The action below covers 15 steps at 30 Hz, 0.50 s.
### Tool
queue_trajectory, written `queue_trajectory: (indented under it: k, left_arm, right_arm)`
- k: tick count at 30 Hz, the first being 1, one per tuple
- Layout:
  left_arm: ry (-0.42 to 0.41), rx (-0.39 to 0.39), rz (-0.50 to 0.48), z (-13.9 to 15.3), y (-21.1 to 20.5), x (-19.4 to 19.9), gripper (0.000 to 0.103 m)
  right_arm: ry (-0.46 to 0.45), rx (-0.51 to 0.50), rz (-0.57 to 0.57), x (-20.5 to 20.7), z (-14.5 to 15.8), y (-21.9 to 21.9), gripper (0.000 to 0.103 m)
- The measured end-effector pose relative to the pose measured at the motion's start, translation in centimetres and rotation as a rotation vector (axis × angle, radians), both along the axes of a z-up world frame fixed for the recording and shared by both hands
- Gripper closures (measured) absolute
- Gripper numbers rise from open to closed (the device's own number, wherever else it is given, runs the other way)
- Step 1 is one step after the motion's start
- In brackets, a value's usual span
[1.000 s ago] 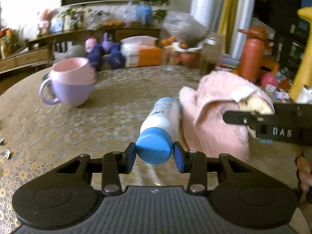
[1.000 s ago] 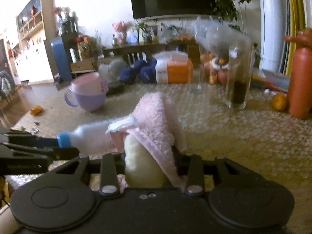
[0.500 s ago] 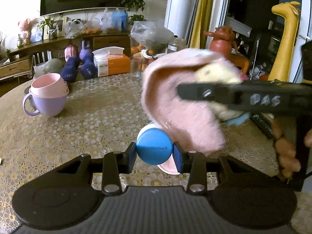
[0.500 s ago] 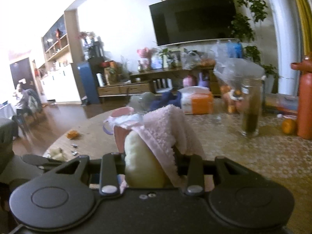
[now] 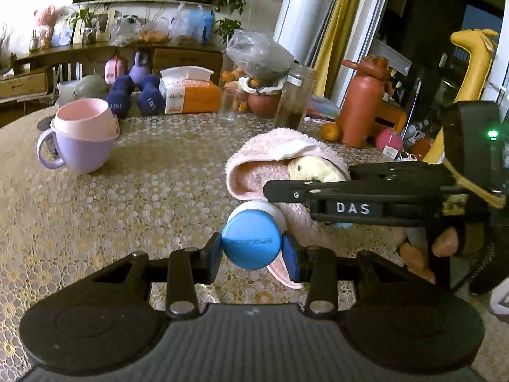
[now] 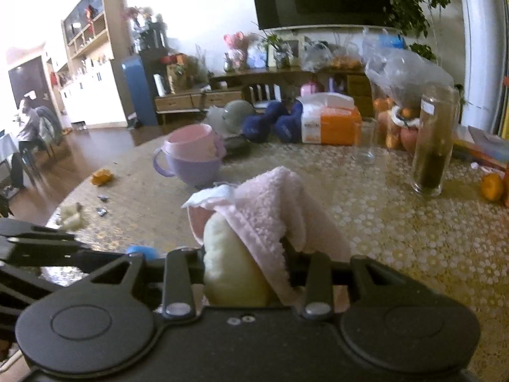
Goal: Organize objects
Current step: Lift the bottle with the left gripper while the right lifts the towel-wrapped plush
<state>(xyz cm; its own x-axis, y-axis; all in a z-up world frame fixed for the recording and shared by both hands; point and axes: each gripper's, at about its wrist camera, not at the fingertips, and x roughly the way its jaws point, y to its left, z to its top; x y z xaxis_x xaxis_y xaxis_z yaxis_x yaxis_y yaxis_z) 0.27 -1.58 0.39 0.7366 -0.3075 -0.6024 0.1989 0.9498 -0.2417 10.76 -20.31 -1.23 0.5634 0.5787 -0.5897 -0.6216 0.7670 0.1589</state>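
1. Left claw point(image 5: 252, 252) clamps blue-capped bottle point(image 5: 251, 243), at 6 o'clock.
2. Right claw point(image 6: 245, 267) grips pink towel point(image 6: 270, 210), which touches the bottle at its 2 o'clock.
3. Set both down gently on desk point(image 5: 143, 191), apart.

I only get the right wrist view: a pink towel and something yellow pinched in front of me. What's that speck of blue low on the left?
Observer: That is the blue cap of a white bottle, clamped end-on in the left gripper.
Operator: Is my towel touching it?
Observer: Yes. In the left wrist view the pink towel hangs against the bottle's right side, and a flap lies by that gripper's right finger.
Operator: Is there anything written on my tool?
Observer: The right gripper has a label on its side that reads DAS.
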Motion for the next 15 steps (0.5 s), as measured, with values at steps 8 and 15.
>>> queue_trajectory:
  k: [8,15]
  left_arm:
    - [0.017,-0.035,0.016,-0.7,1.3,-0.2,0.064]
    - [0.019,-0.041,0.022,-0.6,1.6,-0.1,0.064]
  right_arm:
    - [-0.003,-0.095,-0.042,2.0,-1.9,0.3,0.066]
    - [-0.059,-0.279,-0.072,2.6,-2.9,0.2,0.066]
